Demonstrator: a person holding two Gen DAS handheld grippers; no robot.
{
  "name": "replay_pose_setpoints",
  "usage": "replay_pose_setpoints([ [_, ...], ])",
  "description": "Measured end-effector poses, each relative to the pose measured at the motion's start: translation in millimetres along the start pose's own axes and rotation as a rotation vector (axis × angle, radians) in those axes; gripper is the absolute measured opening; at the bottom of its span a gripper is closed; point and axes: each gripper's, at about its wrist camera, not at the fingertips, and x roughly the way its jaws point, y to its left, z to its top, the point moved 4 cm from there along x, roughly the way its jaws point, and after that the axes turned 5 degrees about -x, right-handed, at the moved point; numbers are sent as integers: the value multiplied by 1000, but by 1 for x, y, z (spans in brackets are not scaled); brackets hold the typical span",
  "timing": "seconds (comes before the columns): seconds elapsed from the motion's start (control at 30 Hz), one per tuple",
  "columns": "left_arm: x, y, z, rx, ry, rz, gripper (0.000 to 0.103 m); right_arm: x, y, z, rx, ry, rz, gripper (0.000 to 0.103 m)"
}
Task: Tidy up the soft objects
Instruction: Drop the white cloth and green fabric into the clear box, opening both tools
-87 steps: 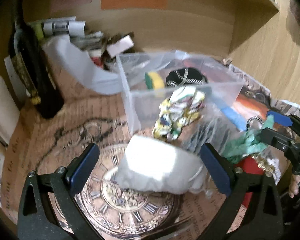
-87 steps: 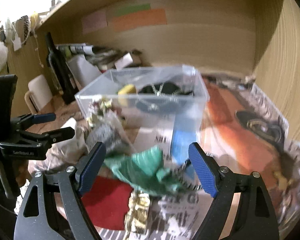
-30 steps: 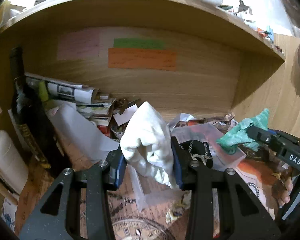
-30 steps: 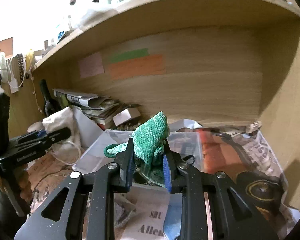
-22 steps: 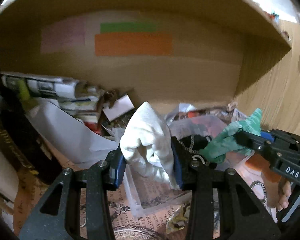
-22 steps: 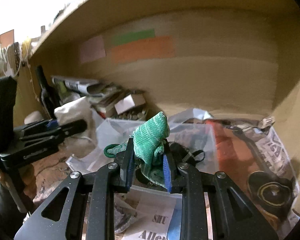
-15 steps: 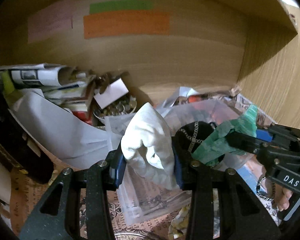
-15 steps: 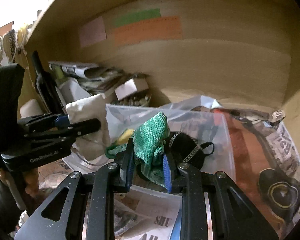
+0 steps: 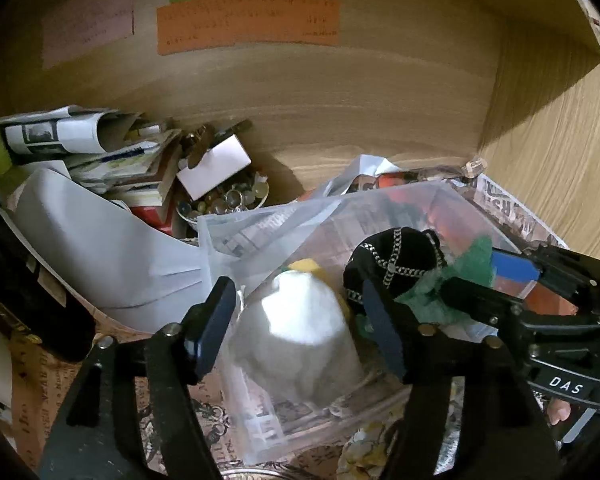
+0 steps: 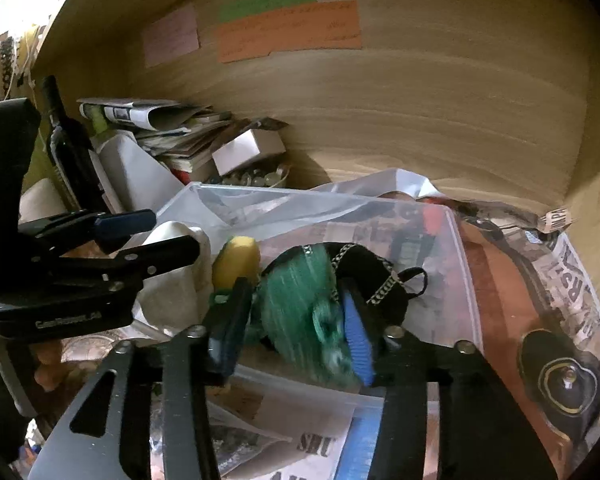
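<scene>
Both spread wide over the clear bin (image 9: pixel 452 200): left gripper (image 9: pixel 300 322), "DAS"-labelled right gripper (image 10: pixel 290 322).

Cloth (image 9: pixel 296 336) left, glove (image 10: pixel 296 312) right — both in bin (image 10: pixel 466 280).

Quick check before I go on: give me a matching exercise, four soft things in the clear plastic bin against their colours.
Things:
1. Crumpled cloth bundle between the open left hand-held gripper fingers
2. Knitted cloth between the open right hand-held gripper fingers
3. Pouch with metal chain trim
4. Sponge at the bin's left side

Colours:
A. Black
B. Yellow
C. White
D. Green

All four are in the clear plastic bin.

Pairs: 1-C, 2-D, 3-A, 4-B
</scene>
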Motion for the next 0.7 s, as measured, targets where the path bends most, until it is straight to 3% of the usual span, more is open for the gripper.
replay_pose_setpoints([
  [0.17, -17, 1, 4, -6, -38, -4, 71, -15, -2, 5, -6, -44, -44, 67],
  [0.37, -52, -1, 6, -8, -119, -6, 85, -45, -3, 12, -16, -126, -93, 80],
  [0.53, -79, -4, 1, 7, -179, -1, 93, -77, -5, 12, -26, -190, -132, 86],
  [0.7, -92, -7, -13, 6, -186, -15, 96, -101, -10, 0, -22, -214, -160, 88],
])
